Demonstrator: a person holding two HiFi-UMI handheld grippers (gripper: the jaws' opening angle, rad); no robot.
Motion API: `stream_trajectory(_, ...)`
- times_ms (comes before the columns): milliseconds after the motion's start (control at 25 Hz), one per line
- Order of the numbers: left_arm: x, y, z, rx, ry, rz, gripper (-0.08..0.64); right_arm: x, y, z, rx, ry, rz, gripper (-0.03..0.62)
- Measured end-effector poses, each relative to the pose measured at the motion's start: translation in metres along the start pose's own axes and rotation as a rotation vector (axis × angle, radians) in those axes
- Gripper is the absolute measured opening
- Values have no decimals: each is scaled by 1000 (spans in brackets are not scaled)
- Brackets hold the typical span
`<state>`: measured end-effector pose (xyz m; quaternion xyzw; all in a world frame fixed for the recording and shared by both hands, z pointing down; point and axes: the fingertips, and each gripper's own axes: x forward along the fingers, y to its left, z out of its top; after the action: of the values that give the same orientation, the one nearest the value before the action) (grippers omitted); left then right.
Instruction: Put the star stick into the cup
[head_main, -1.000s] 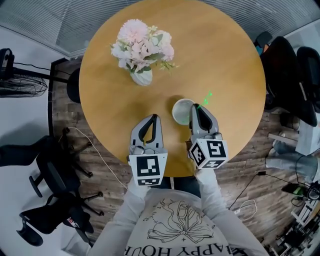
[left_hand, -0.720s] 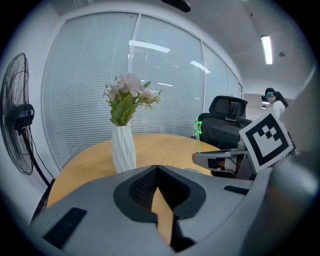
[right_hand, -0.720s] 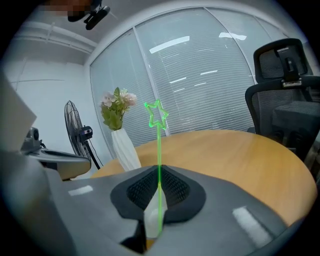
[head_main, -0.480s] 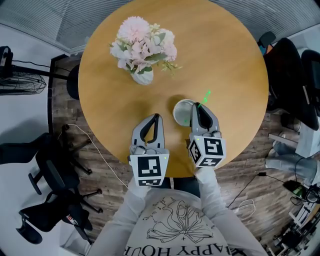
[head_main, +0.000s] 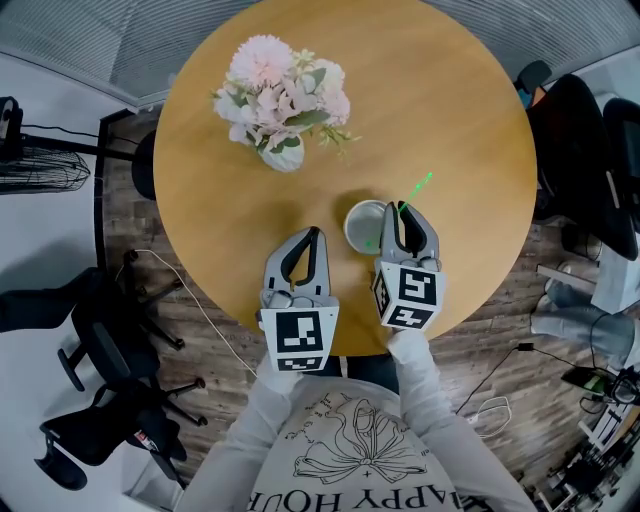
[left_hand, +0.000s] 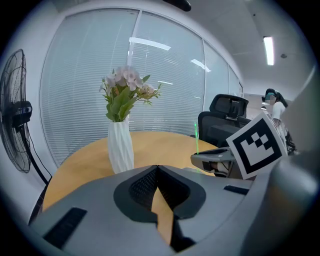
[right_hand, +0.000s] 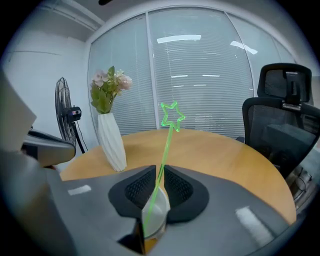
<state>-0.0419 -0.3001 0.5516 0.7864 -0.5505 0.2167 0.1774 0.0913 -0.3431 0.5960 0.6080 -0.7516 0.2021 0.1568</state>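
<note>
My right gripper (head_main: 404, 213) is shut on the thin green star stick (head_main: 424, 183), just right of the white cup (head_main: 362, 222) near the table's front edge. In the right gripper view the star stick (right_hand: 172, 114) rises tilted from between the jaws, and its lower end reaches down into the cup (right_hand: 156, 214) beneath them. My left gripper (head_main: 311, 236) is shut and holds nothing, a little left of the cup, low over the table. From the left gripper view, the star stick (left_hand: 196, 138) stands above the right gripper (left_hand: 216, 157).
A white vase of pink flowers (head_main: 282, 100) stands at the back left of the round wooden table (head_main: 460, 110). Black office chairs (head_main: 585, 150) are to the right and a fan (head_main: 40, 165) to the left. Windows with blinds lie beyond the table.
My right gripper has turned slightly, and the stick's star end has swung up and to the right. The left gripper has stayed put.
</note>
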Motion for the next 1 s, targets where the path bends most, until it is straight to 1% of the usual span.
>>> stream_trajectory(240, 2, 1, 0, -5, 3, 1, 6, 7, -2, -7, -7, 32, -14, 64)
stream_trajectory(480, 2, 5, 2, -7, -3, 11, 6, 6, 0, -4, -7, 22, -6, 67)
stream_trajectory(720, -4, 6, 14, -5, -35, 18, 6, -12, -3, 20, 17, -49, -18, 66)
stream_trajectory(1000, -20, 1, 52, 9, -121, 23, 6, -47, -12, 66, 28, -154, -42, 64)
